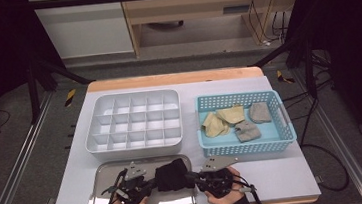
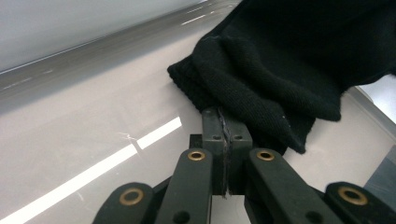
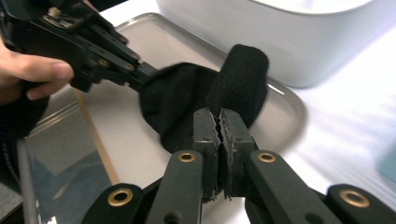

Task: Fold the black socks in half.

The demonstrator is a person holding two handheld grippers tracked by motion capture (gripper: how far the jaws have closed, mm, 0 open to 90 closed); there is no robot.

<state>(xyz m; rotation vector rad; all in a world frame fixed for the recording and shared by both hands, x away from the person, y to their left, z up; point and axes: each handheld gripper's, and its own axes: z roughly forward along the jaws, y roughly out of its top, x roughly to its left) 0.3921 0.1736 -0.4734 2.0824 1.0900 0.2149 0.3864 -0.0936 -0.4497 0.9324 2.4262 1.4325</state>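
Black knitted sock (image 1: 172, 175) lies bunched on the shiny metal tray (image 1: 106, 170), pinched at each end by the closed left gripper (image 1: 149, 184) and closed right gripper (image 1: 192, 176), and it could slip out if either hand pulls too hard.

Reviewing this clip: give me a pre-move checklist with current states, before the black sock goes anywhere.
1. Left gripper pinches the black sock: ok.
2. Right gripper pinches its other side: ok.
3. Sock over the metal tray: ok.
4. White divided box has free cells: ok.
5. Blue basket out of the way: ok.
6. Sock fully folded: cannot tell.
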